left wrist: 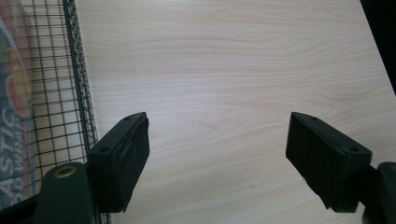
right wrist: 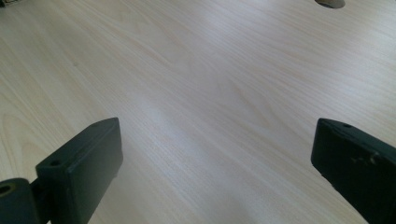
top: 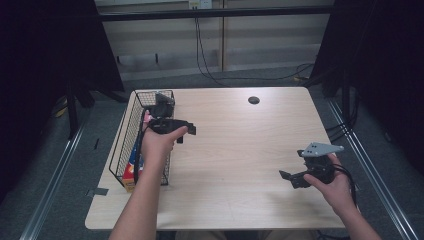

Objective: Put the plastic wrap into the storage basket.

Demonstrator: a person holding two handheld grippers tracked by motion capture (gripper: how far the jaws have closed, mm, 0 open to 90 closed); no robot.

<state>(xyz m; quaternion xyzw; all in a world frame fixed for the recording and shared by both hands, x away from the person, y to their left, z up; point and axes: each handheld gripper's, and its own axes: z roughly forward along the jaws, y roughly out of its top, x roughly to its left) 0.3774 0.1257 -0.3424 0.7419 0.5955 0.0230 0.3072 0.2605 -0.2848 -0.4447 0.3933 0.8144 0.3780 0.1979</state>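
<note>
There is one desk point(top: 240, 150) and one wire basket point(top: 131, 131) standing on its left side. One printed box point(top: 133, 167) lies in the basket. Two hand-held grippers are present, a left one point(top: 186, 131) and a right one point(top: 290, 178), and one round hole point(top: 254, 100) marks the desk.

High view: fixed above the near edge, facing forward and down, taking in the whole desk point(top: 235, 150). Both gripper views sit low and close over the wood. Left gripper view shares the wire basket point(left wrist: 70, 93) with the high view.
</note>
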